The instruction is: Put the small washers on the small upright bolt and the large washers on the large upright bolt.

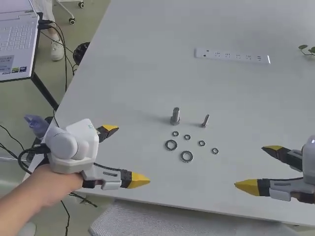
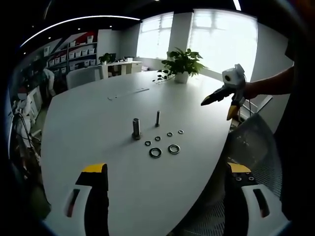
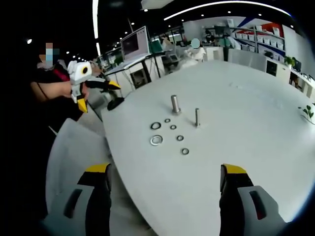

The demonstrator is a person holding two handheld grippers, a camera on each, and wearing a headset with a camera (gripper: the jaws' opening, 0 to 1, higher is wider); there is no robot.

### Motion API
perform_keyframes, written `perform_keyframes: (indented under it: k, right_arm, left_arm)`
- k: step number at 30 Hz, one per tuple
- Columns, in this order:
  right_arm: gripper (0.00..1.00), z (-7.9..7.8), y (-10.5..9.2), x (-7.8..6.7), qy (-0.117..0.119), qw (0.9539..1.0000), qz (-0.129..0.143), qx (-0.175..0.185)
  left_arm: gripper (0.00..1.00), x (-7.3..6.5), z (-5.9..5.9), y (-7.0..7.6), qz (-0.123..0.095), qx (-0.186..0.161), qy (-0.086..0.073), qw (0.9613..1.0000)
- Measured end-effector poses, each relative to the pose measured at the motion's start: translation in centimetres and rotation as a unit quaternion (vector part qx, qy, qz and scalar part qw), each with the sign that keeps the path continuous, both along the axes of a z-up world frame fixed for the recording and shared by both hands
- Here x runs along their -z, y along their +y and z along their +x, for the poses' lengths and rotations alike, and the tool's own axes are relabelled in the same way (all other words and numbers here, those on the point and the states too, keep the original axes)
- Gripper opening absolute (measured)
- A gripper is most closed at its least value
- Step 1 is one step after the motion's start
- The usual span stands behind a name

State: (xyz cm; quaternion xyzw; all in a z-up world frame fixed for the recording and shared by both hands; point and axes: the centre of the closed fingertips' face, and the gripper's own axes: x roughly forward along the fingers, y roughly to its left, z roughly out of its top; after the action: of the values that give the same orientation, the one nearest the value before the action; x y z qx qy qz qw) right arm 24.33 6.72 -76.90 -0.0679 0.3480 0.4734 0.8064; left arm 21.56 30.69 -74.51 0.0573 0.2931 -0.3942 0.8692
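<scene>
Left gripper (image 1: 125, 155) and right gripper (image 1: 257, 166) hang released, grasping nothing; the left gripper view shows a potted plant (image 2: 182, 63).

White power strip (image 1: 232, 56) on grey table (image 1: 147, 64) (laptop (image 1: 17, 39) beside)

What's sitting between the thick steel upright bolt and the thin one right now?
Nothing: the head view shows bare white tabletop between the thick steel upright bolt and the thin steel upright bolt.
</scene>
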Motion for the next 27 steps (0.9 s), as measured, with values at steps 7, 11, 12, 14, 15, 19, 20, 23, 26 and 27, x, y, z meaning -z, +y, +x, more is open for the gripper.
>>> perform_keyframes:
  k: [7,11,12,14,15,19,20,23,26,27]
  right_arm:
    - [0.91,0.5,1.4,-0.4,-0.007,0.9998,-0.009,-0.015]
    - [0.88,0.8,1.9,-0.5,-0.013,0.9995,-0.019,-0.023]
    - [0.88,0.9,2.1,-0.6,-0.015,0.9993,-0.022,-0.025]
    - [0.88,1.0,2.4,-0.7,-0.015,0.9993,-0.021,-0.027]
    - [0.88,1.1,2.6,-0.8,-0.016,0.9993,-0.021,-0.028]
    - [0.87,1.4,3.2,-0.7,-0.017,0.9987,-0.029,-0.038]
    - [0.86,1.5,3.3,-0.8,-0.017,0.9986,-0.030,-0.040]
    - [0.85,1.7,3.9,-0.7,-0.016,0.9979,-0.036,-0.050]
    - [0.83,1.9,4.5,-0.6,-0.014,0.9969,-0.047,-0.061]
    - [0.83,2.0,4.7,-0.6,-0.016,0.9965,-0.051,-0.064]
  left_arm:
    - [0.99,0.0,0.0,-0.4,-0.020,-0.005,0.010,0.9997]
    - [0.99,0.3,0.4,0.2,0.014,0.004,-0.014,0.9998]
    - [0.99,0.4,0.3,0.1,0.004,0.000,-0.006,1.0000]
    - [0.99,0.3,0.4,0.2,-0.008,-0.005,-0.005,0.9999]
    - [0.99,0.3,0.4,0.2,-0.009,-0.005,-0.005,0.9999]
    - [0.99,0.7,0.3,0.2,0.000,0.003,-0.002,1.0000]
    - [0.99,0.8,0.2,0.2,-0.001,0.004,-0.001,1.0000]
    - [0.98,0.8,0.2,0.0,-0.003,0.007,-0.001,1.0000]
    - [0.99,0.8,0.2,0.0,-0.004,0.009,-0.002,0.9999]
    - [0.99,0.8,0.3,0.1,-0.005,0.009,-0.002,0.9999]
